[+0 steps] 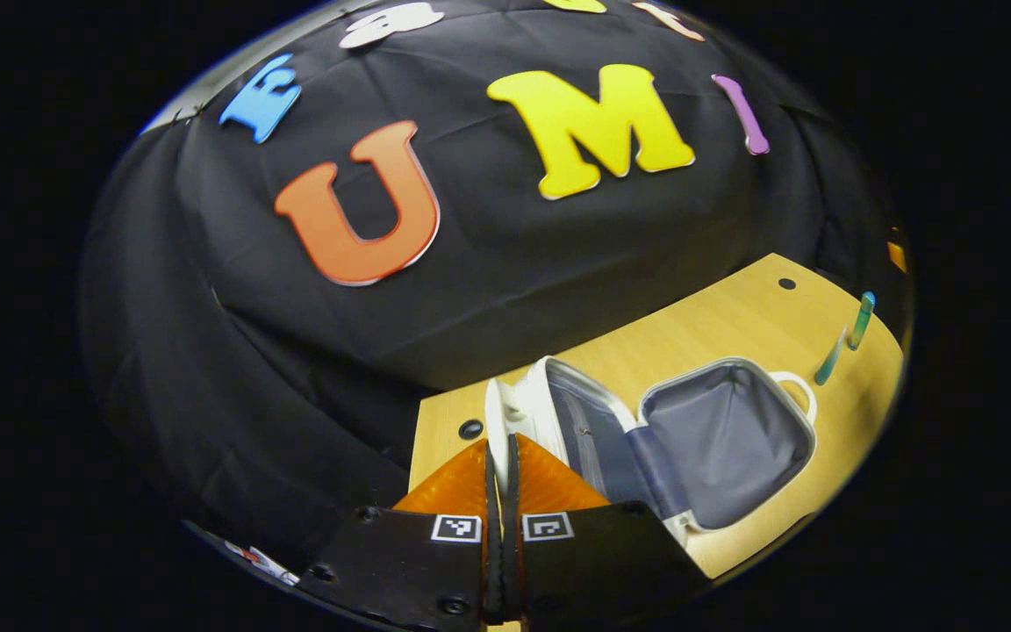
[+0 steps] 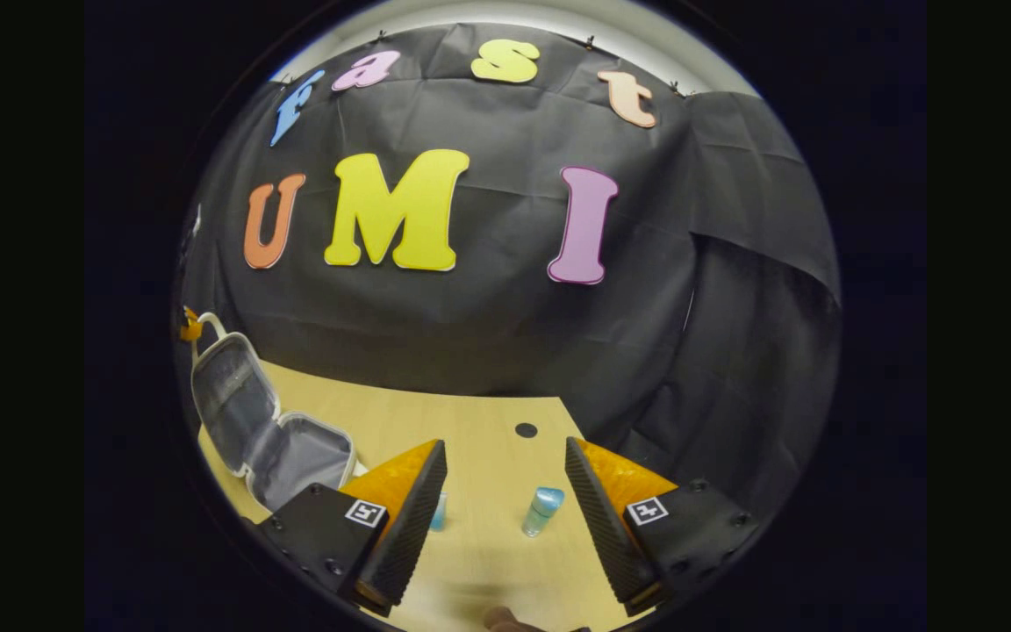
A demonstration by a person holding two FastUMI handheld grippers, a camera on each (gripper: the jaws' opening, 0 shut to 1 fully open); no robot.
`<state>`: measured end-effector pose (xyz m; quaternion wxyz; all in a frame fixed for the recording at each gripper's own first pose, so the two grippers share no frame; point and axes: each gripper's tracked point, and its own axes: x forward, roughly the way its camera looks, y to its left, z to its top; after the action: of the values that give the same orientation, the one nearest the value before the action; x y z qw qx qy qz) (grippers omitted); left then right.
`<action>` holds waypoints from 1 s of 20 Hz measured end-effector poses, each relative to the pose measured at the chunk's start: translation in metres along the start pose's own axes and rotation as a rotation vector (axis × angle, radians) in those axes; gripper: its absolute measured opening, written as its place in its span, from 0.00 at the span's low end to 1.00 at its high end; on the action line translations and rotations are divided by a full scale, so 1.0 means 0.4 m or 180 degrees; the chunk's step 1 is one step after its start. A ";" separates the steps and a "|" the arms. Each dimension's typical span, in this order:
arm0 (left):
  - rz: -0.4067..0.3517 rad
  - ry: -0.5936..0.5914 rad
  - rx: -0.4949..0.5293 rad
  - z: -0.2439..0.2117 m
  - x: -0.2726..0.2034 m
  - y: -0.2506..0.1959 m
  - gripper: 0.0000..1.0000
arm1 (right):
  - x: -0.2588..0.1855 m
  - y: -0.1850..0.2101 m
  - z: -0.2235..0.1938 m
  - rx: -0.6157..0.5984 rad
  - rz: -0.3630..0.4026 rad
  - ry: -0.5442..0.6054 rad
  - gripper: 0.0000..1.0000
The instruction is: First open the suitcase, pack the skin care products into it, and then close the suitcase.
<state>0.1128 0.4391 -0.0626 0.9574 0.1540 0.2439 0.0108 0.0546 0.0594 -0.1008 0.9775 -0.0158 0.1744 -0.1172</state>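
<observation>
the left tongs (image 1: 500,456) are clenched on the lid rim of the suitcase (image 1: 716,439), propping it open near the surface's far edge; the right tongs (image 2: 505,491), released, straddle a bottle (image 2: 543,509) ready to grasp.

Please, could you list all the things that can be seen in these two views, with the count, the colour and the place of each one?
suitcase: one, white shell with grey lining, lying open on the table, lid raised.
bottles: two, pale blue-green, standing on the table to the side of the suitcase; one stands ahead of the open right gripper, the other is partly hidden behind its left finger.
table: one, light wood with small dark holes, against the black cloth wall.
left gripper: one, orange fingers on a black body, shut on the edge of the suitcase lid.
right gripper: one, orange fingers with black ribbed pads, open, above the table.
</observation>
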 end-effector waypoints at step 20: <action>-0.0469 0.0708 -0.1179 -0.448 0.220 0.078 0.33 | -0.010 -0.022 -0.096 -0.0272 -0.0202 0.0407 0.81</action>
<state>0.1076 0.5290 -0.2434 0.9348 -0.0448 0.3524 0.0024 0.0355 0.0521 -0.1347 0.9586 -0.0556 0.2408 -0.1412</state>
